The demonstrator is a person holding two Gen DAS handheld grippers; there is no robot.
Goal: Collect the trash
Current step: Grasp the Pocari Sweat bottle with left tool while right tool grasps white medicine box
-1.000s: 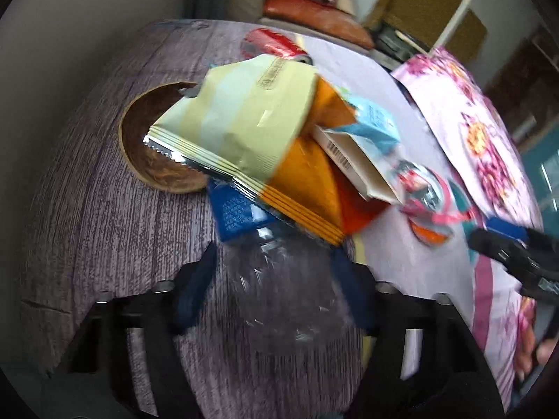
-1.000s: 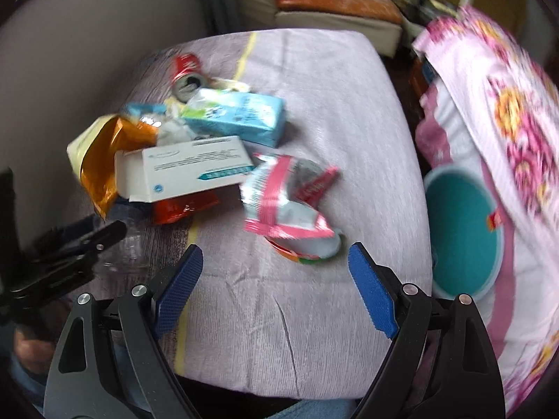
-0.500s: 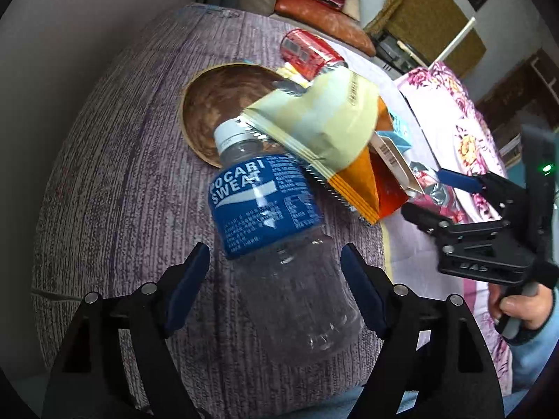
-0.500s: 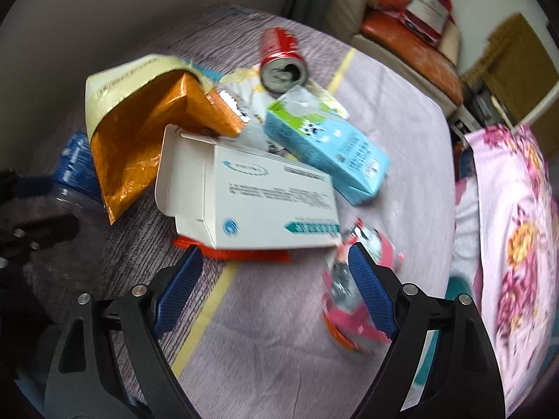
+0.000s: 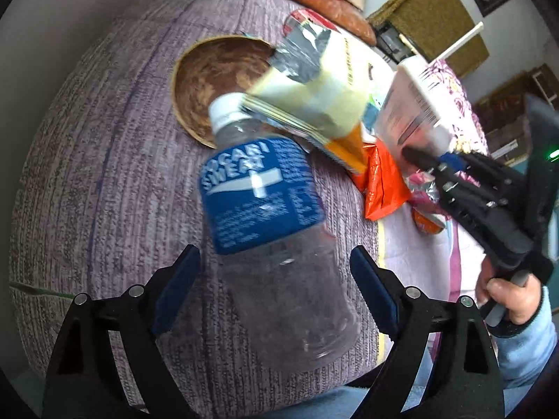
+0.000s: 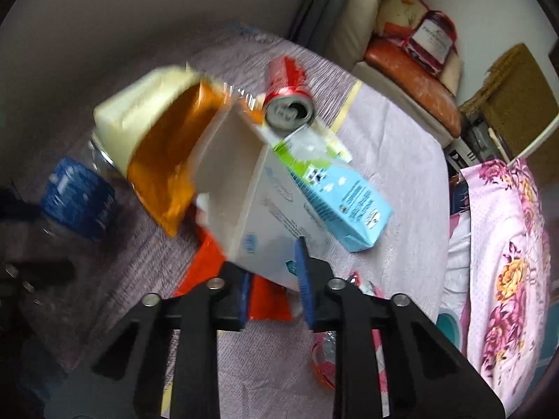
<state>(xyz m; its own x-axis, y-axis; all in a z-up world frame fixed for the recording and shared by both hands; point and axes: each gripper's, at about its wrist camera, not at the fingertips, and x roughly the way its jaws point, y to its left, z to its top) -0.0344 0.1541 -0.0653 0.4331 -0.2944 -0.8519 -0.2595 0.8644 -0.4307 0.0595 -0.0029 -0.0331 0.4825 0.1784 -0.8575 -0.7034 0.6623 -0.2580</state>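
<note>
Right wrist view shows my right tongs clamped on the white carton, tilted above the counter between chip bag and blue milk box, while my left tongs stand apart astride the bottle, pads not visibly touching it.

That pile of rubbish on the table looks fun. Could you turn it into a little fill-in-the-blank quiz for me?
1. The clear bottle between the open left gripper fingers has a ____ label.
2. The right gripper is clamped on a white ____.
3. The red can lies on its ____.
4. Behind the bottle's cap sits a round brown ____.

Missing words: blue; box; side; bowl
</note>
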